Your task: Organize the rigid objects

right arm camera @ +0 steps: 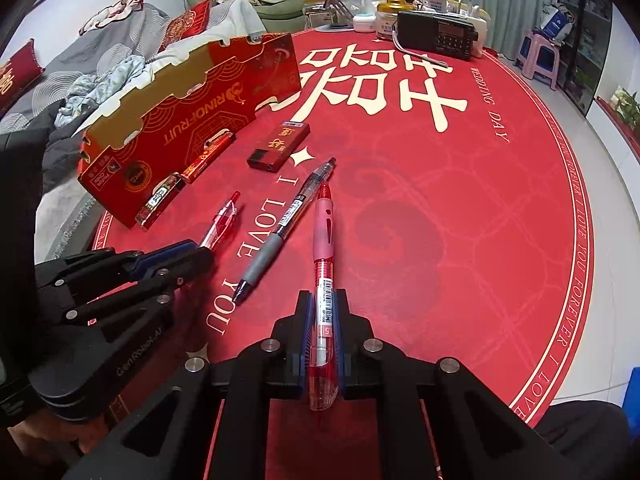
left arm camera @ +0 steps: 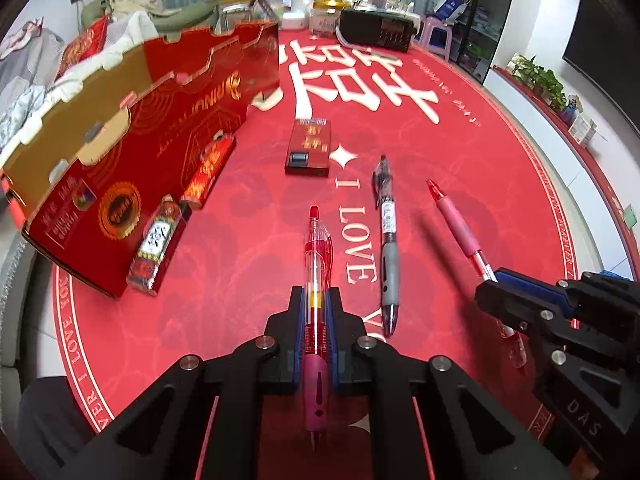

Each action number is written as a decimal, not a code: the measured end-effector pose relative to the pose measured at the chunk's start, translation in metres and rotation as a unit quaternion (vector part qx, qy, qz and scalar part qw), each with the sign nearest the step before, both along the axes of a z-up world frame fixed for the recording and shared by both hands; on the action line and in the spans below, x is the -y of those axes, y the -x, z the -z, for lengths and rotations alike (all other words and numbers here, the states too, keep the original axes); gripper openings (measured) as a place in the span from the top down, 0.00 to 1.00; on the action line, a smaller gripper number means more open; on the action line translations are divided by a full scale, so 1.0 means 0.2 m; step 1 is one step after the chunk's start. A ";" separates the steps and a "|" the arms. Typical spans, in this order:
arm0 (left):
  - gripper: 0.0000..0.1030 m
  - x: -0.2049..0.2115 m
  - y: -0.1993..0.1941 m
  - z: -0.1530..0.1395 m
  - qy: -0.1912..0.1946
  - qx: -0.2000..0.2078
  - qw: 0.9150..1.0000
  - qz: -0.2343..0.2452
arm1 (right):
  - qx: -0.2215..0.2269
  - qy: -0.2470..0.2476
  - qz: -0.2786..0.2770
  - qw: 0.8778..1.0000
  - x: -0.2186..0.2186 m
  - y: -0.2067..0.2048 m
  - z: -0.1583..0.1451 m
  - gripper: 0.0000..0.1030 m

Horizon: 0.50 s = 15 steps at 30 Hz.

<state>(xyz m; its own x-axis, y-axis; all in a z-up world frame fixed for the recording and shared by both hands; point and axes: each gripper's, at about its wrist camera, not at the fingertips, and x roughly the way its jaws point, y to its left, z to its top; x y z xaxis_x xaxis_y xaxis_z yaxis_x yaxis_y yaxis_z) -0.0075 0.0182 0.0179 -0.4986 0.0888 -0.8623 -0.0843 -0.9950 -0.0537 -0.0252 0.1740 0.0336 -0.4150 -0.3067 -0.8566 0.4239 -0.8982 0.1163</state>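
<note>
Home living room: sofa [right arm camera: 276, 4], rumpled bedding [right arm camera: 100, 76].

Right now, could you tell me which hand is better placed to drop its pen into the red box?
Probably the left: its tongs, shut on a red pen, sit nearer the red box; the right tongs are beyond the black pen.

I see a red counter [left arm camera: 460, 208] filling mid-frame: black pen [left arm camera: 387, 240] at centre, red box [left arm camera: 132, 152] at left, small pack [left arm camera: 309, 148] above centre, radio [left arm camera: 378, 30] at top.

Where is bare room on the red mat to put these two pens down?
Free: the wide red mat right of the black pen, up to its lettered rim. Crowded: the left side, where the red box, two lighters and a small red pack lie close.
</note>
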 end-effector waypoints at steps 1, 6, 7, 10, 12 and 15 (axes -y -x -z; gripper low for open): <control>0.90 0.01 0.00 0.01 -0.003 0.006 1.000 -0.004 | 0.004 0.000 0.000 1.000 0.00 0.00 0.01 0.89; 0.90 0.02 0.00 0.01 -0.003 0.004 1.000 -0.005 | 0.022 -0.003 0.005 1.000 -0.01 0.01 0.05 0.89; 0.90 0.02 -0.01 0.01 -0.004 0.005 1.000 -0.006 | 0.026 -0.005 0.006 1.000 -0.02 0.01 0.07 0.89; 0.90 0.01 -0.01 0.01 -0.001 0.004 1.000 -0.004 | 0.032 -0.005 0.010 0.999 -0.03 0.02 0.08 0.89; 0.90 0.01 0.00 0.01 -0.001 0.004 1.000 -0.004 | 0.030 -0.007 0.009 0.999 -0.03 0.02 0.08 0.89; 0.90 0.01 0.00 0.01 -0.001 0.004 1.000 -0.005 | 0.030 -0.007 0.008 0.999 -0.03 0.02 0.09 0.89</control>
<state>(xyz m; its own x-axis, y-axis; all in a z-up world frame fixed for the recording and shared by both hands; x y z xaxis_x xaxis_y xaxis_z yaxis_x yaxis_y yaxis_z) -0.0067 0.0160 0.0165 -0.4921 0.0854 -0.8664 -0.0748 -0.9956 -0.0556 -0.0288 0.1792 0.0165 -0.3669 -0.2889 -0.8843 0.4016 -0.9066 0.1296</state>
